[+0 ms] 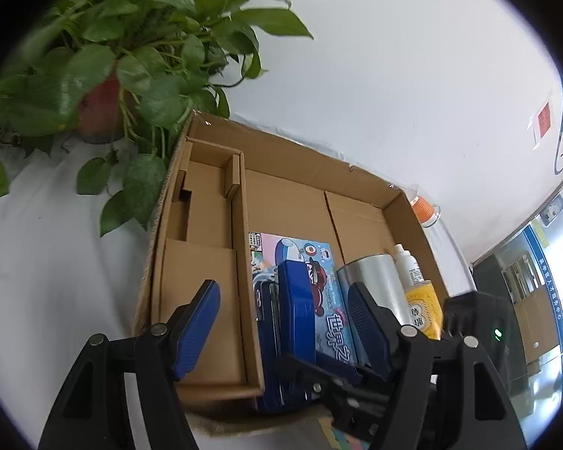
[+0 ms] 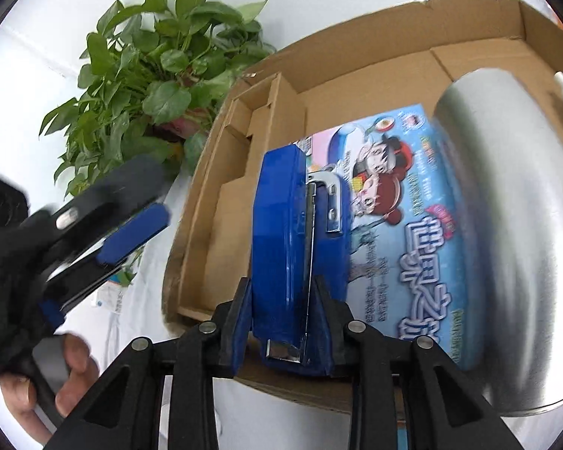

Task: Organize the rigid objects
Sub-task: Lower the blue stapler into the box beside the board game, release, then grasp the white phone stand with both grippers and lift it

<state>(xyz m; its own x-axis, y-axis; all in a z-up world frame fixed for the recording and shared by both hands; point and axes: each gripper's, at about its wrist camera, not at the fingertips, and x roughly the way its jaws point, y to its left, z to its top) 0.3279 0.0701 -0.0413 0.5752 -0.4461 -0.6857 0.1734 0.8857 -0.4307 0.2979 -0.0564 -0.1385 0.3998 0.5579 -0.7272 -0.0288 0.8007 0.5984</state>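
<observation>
the stapler [image 2: 285,247] is showing glossy blue plastic with a shiny metal strip. the box [image 1: 206,262] is looking like matt brown cardboard. the tin [image 2: 506,225] on the right is gleaming as brushed metal. the picture box [image 2: 413,225] is shining like glossy printed card. the gripper pads [image 1: 195,326] are looking ribbed, matt blue.

R gripper [image 2: 281,322] clamped on blue stapler [image 2: 289,232]; L gripper [image 1: 281,322] jaws apart, empty, beside it.
</observation>
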